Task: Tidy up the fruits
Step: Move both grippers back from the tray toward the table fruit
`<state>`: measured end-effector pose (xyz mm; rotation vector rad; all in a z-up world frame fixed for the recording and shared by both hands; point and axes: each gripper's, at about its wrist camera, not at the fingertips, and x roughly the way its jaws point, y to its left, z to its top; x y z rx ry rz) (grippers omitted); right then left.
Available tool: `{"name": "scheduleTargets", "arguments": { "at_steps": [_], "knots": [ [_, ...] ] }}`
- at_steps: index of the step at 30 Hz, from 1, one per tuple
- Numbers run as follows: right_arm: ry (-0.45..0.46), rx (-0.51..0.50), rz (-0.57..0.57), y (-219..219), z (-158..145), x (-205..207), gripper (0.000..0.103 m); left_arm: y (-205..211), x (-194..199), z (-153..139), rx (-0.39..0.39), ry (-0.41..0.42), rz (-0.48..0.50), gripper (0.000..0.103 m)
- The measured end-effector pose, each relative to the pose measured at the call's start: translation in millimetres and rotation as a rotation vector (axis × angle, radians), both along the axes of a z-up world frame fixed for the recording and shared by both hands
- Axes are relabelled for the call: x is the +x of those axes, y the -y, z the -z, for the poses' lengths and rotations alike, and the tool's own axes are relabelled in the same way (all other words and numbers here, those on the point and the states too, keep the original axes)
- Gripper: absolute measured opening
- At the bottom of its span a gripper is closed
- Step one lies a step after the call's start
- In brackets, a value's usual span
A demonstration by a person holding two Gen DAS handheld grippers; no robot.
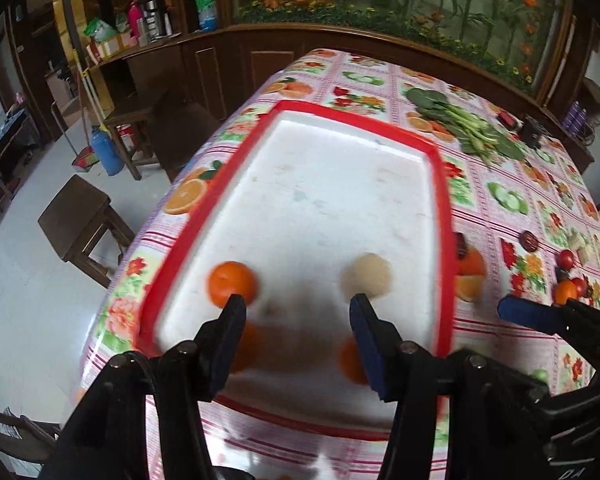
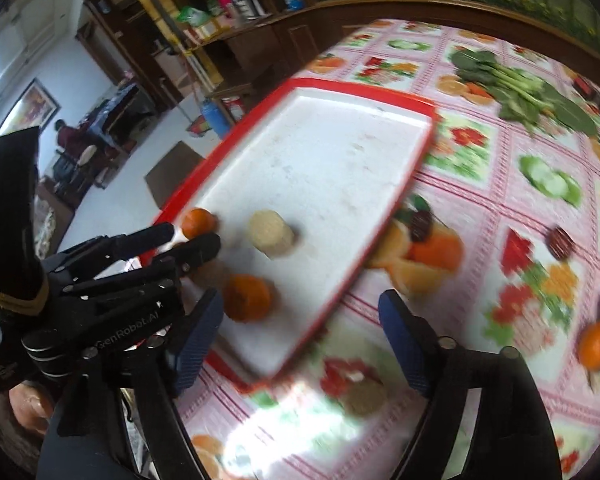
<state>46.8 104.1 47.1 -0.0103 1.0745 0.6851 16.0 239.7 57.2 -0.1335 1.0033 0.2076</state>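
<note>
Both grippers, left gripper and right gripper, are standing apart, empty; released mandarin ahead risks rolling off tray.

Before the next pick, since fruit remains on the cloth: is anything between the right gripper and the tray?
Nothing visible: only bare tablecloth lies between the open right gripper and the tray.

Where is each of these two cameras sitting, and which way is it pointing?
Left wrist: on the left gripper, angled down over the red-rimmed tray; its open fingers and the right gripper show.
Right wrist: on the right gripper, angled down at the tray's corner; its open fingers and the left gripper show.
Shared: tray, orange, greens.
</note>
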Motion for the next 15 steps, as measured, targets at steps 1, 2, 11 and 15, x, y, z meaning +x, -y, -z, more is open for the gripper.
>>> {"name": "scheduleTargets", "arguments": {
  "at_steps": [1,2,11,15],
  "knots": [
    [-0.007,-0.027,0.016,6,1,-2,0.083,6,0,-1,0.000,0.001,0.009,0.059],
    [-0.006,-0.060,0.034,11,2,-5,0.083,13,-1,-2,-0.001,0.003,0.017,0.060],
    [-0.037,-0.137,0.190,96,4,-17,0.091,89,4,0,-0.005,-0.017,0.144,0.061],
    [0.003,-0.216,0.249,138,3,-20,0.091,128,10,2,-0.011,-0.035,0.211,0.061]
  ]
}}
